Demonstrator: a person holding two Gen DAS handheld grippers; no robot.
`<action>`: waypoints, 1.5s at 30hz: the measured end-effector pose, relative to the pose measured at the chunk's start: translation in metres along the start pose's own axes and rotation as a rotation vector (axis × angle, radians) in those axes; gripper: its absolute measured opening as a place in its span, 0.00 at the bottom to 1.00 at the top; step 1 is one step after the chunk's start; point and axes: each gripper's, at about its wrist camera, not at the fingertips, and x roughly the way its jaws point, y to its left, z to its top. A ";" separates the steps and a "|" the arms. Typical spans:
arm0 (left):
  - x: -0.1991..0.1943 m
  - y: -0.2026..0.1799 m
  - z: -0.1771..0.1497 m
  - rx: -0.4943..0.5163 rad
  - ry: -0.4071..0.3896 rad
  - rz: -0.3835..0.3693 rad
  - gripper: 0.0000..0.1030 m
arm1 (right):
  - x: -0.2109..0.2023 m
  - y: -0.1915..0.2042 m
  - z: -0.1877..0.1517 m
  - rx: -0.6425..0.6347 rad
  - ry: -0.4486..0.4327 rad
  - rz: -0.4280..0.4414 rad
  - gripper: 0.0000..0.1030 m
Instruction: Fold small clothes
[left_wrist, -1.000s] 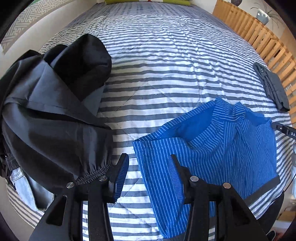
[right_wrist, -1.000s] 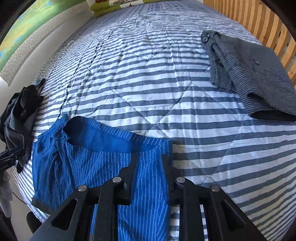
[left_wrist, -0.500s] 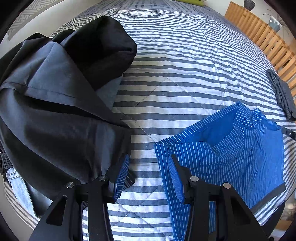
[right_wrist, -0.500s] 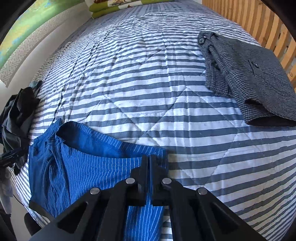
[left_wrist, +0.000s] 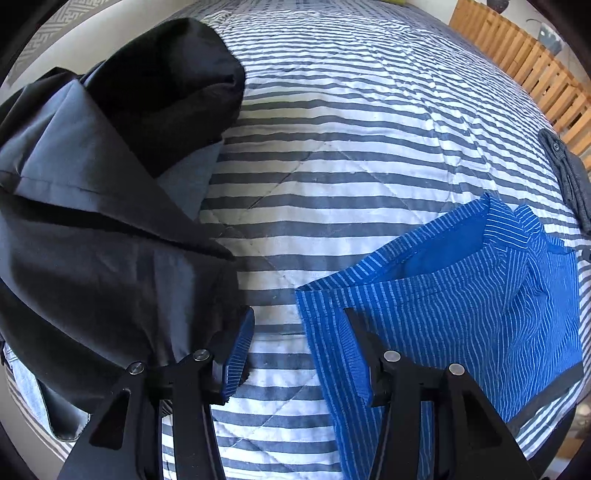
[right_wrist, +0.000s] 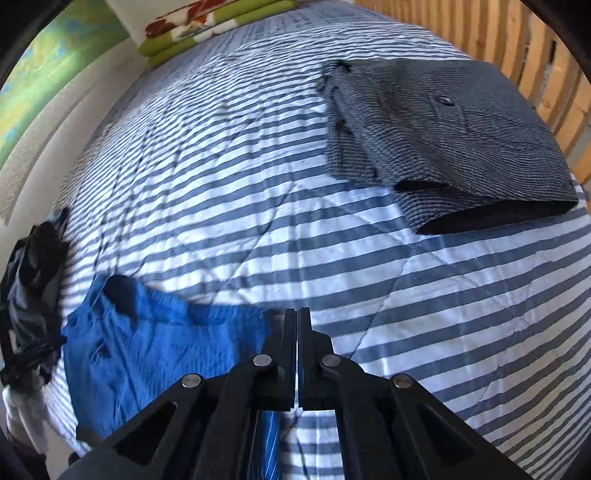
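Both grippers point steeply down at a bed covered by a grey-and-white striped quilt (left_wrist: 332, 122).

The left gripper (left_wrist: 299, 350) hangs over the near left edge of a pair of blue striped shorts (left_wrist: 461, 314). Its jaws stand apart, having just been widening a little. Its right finger (left_wrist: 360, 354) lies over the blue cloth, with the left edge of the shorts reaching into the gap between the jaws, while its left finger (left_wrist: 238, 354) sits at the hem of a heap of black clothes (left_wrist: 92, 240). From this view one cannot tell whether either pad presses on cloth, so nothing is seen to be gripped.

The right gripper (right_wrist: 297, 332) has its jaws clenched together, tips at the far right corner of the shorts (right_wrist: 155, 343). Blue fabric runs beneath and between the fingers low in the right wrist view, so the corner appears pinched; that part of the picture is blurred.

The shorts lie spread flat on the near part of the quilt, long axis running left to right between the two grippers. The folded-over waistband edge, showing plain blue lining, faces the far side. A dark band trims the near right hem.

The black heap sits on the left side of the bed, well apart from a folded grey garment (right_wrist: 443, 136) lying far right, beside wooden slats (right_wrist: 535, 62). Folded green bedding (right_wrist: 207, 29) rests at the far end.
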 end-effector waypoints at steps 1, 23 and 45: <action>-0.002 -0.002 -0.002 0.009 -0.002 -0.006 0.50 | -0.004 0.005 -0.005 -0.027 0.011 0.012 0.02; -0.032 -0.008 -0.161 0.004 0.126 -0.155 0.45 | -0.024 0.020 -0.128 -0.057 0.144 0.130 0.04; -0.070 -0.247 -0.112 0.354 0.009 -0.387 0.28 | 0.016 0.001 -0.015 -0.004 0.104 0.123 0.21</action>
